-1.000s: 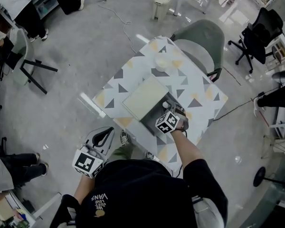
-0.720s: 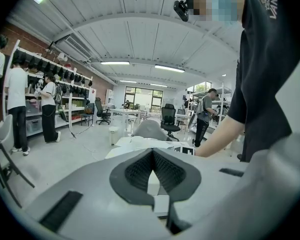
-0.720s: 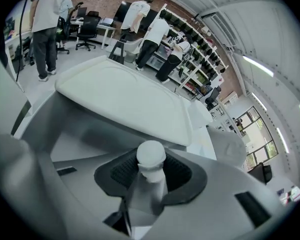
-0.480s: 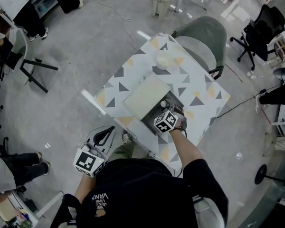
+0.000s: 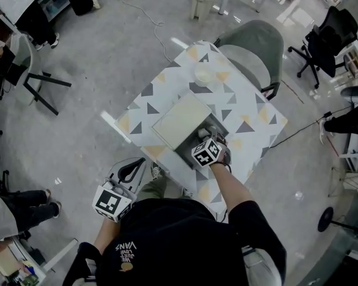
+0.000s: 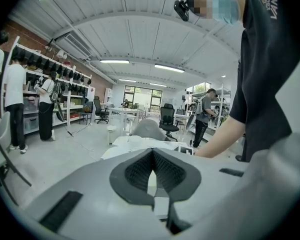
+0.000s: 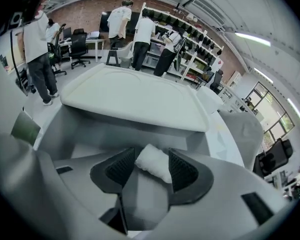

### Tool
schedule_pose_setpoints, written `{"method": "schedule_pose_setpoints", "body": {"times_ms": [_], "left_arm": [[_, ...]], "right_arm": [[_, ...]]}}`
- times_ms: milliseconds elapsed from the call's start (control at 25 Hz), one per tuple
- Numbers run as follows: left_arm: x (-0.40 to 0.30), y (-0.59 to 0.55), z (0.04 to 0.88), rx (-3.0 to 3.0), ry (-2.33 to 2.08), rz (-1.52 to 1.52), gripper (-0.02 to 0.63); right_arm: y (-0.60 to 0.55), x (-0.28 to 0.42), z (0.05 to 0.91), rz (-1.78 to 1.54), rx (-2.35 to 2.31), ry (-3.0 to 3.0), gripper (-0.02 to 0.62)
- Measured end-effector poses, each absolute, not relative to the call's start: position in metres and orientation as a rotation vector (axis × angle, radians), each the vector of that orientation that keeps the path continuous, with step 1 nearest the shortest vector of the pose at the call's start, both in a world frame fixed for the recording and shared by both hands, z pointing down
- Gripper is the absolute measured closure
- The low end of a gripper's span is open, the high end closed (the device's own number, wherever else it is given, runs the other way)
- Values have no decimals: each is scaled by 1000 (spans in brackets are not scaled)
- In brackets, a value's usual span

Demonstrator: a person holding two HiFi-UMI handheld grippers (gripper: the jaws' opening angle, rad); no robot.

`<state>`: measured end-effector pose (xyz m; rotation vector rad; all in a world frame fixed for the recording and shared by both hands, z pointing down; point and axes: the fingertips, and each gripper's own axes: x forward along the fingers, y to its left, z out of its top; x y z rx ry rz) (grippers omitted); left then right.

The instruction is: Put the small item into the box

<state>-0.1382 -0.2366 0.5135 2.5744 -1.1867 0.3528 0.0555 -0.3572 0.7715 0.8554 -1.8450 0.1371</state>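
Right gripper view: right hand-held gripper [image 7: 151, 157], jaws just opened, straddles small item [image 7: 155, 166] in box [image 7: 85, 134]; left hand-held gripper [image 6: 152, 154] clenched.

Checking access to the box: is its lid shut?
No, the pale lid lies folded back, leaving the grey box open.

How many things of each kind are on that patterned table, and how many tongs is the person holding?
Box, lid raised: 1
Small white item, in the box: 1
Round white object: 1
Tongs: 2 (left tongs shut, empty; right tongs have just been opening, the item between them)
Total: 5
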Motion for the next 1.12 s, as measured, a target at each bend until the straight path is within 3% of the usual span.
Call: {"method": "schedule_pose_setpoints", "body": {"times_ms": [800, 960, 1120], "left_arm": [[-127, -232, 509, 2586, -1205, 327, 600], [-122, -231, 507, 2596, -1194, 318, 600], [-114, -231, 502, 2612, -1182, 309, 600]], "right_arm": [[-358, 61, 730, 199, 997, -1958, 385], [-356, 62, 708, 216, 1064, -2005, 431], [-351, 66, 679, 226, 1141, -2074, 534]]}}
